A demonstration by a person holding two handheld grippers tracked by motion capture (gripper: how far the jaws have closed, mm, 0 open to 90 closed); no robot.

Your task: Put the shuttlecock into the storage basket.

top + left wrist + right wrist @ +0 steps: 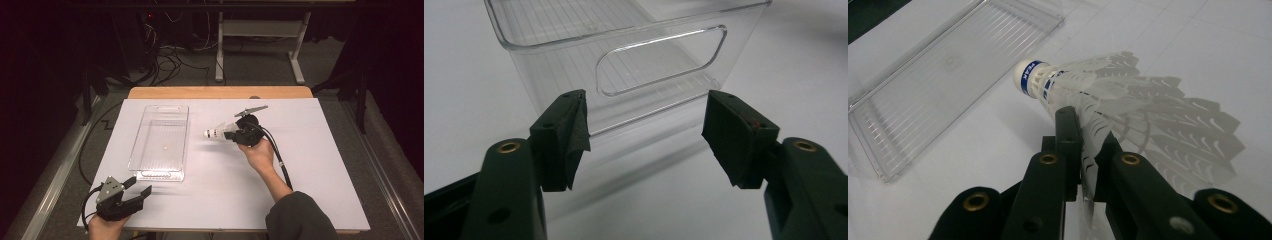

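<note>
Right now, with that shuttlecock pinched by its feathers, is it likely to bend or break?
Probably it bends first: the right gripper clamps the shuttlecock by its thin skirt, which looks flexible. It seems very light, held out sideways without sagging. Its rounded cork tip suggests it would roll in a curve if dropped.

Dim workroom, lit over the worktop alone.
Worktop [320, 200]: white sheet over a pale wooden board, the wood showing as a strip along the far edge [220, 92]. Floor [260, 67]: grey carpet, in shadow toward both sides. Cables [167, 62]: black and loose, heaped on the floor at far left of centre, one trailing along the worktop's left side. Desk frame [260, 30]: white metal, two upright legs on flat feet joined by a crossbar, standing at far centre. Metal rail [55, 185]: light grey, running along the floor at near left. Dark stand legs [350, 82]: at far right. Far surroundings: black, nothing discernible.
</note>
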